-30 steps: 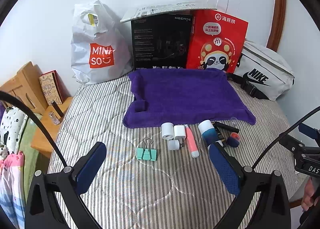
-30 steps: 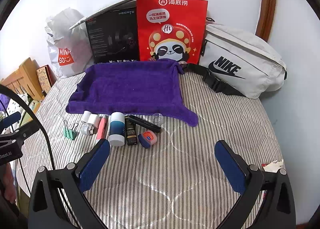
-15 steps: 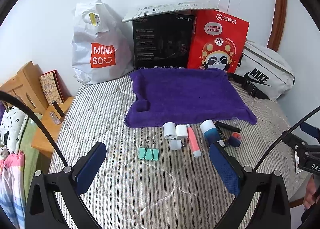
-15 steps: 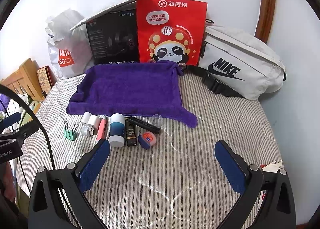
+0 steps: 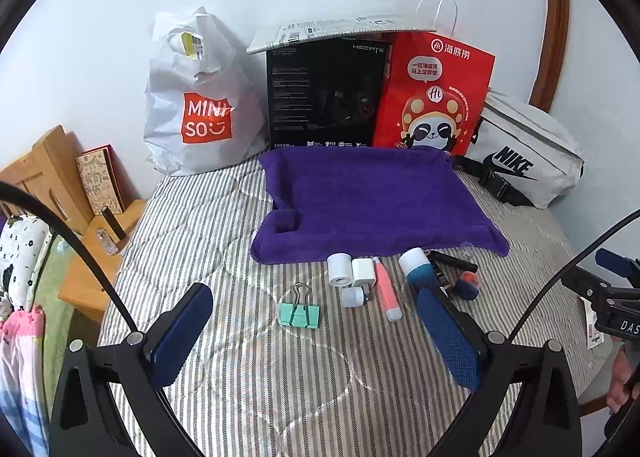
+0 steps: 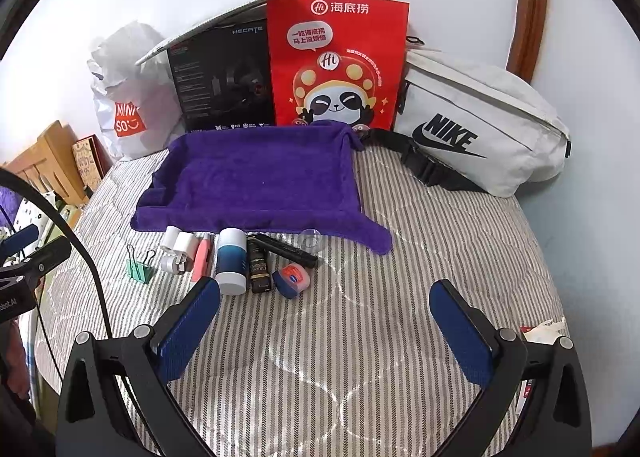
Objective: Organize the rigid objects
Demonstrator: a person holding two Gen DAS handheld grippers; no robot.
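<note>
A row of small objects lies on the striped bed just in front of a purple towel: a green binder clip, white cylinders and a white charger, a pink tube, a blue-and-white bottle, a black tube, a black pen and a small blue jar with a red lid. My left gripper hovers open, short of the binder clip. My right gripper is open over bare bedding, nearer than the jar.
Along the wall stand a white Miniso bag, a black box, a red paper bag and a white Nike pouch. A wooden bedside stand is at the left. The bed edge runs at the right.
Both grippers have eased slightly, the left view shifting a little to the right and closer. The objects have not moved and both grippers stay open.
</note>
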